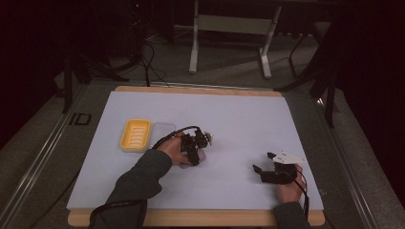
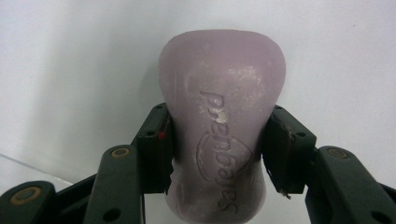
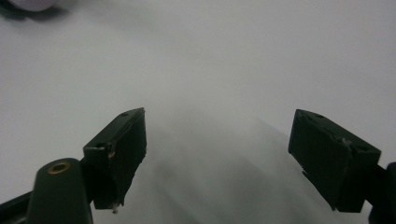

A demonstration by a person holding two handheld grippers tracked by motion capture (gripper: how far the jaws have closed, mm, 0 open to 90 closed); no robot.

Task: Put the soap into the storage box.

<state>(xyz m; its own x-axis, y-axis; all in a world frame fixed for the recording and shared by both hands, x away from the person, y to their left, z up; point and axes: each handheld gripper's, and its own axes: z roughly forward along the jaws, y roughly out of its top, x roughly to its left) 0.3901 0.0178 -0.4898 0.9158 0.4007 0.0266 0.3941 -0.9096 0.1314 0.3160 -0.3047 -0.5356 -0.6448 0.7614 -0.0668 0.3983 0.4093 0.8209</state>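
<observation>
Pinching the lilac soap bar (image 2: 219, 126) at its waist, the left gripper (image 2: 217, 149) should lift level toward the yellow soap dish (image 1: 135, 135) at centre left, while the right gripper (image 3: 224, 154) idles with jaws wide.

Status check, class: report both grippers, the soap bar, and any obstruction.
Left gripper shut on soap bar. Right gripper open, empty. Yellow soap dish apart; nothing between.

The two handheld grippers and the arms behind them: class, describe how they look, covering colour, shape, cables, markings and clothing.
The left gripper and right gripper are black, each with two blocky jaws on arms with brass-coloured pivot pins. The left shows a small red mark on one pad. A black cable loops from the left; the right carries a pale three-cornered plate. Both forearms wear dark grey-green sleeves.
</observation>
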